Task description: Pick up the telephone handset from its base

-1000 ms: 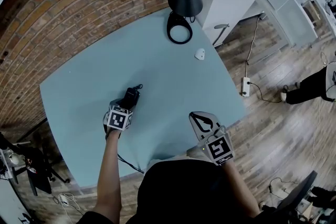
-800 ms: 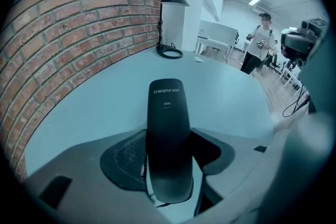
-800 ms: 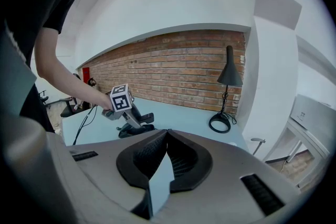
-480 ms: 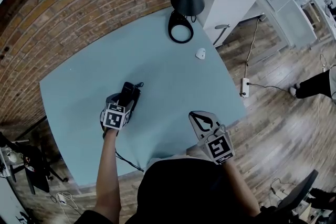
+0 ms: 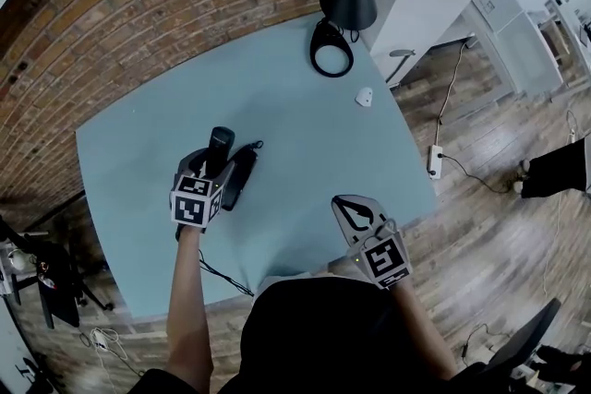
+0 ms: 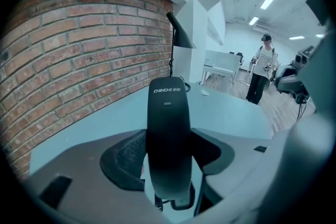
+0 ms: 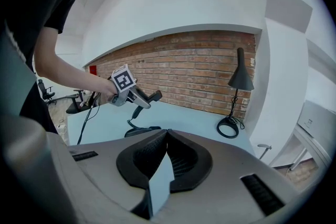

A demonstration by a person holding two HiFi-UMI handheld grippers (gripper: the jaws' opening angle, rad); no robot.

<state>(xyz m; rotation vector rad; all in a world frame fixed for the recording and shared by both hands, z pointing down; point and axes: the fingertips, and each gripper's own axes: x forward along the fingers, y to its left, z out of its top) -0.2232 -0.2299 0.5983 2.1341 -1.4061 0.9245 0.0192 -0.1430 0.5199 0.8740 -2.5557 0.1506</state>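
Ideally, the handset (image 6: 168, 128), clamped in the left claw (image 5: 215, 163), is lifted squarely clear of its base (image 5: 238, 183) at centre-left, the closed, empty right claw (image 7: 167, 135) being held aside.

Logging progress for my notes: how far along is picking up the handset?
Done: the left tool is clamped on the handset, which hangs above its base, cord attached. In hand: holding it up. Left: nothing obvious; the right tool sits shut and empty.

Head view looks steeply down; both gripper views share the lamp (image 7: 240, 77).
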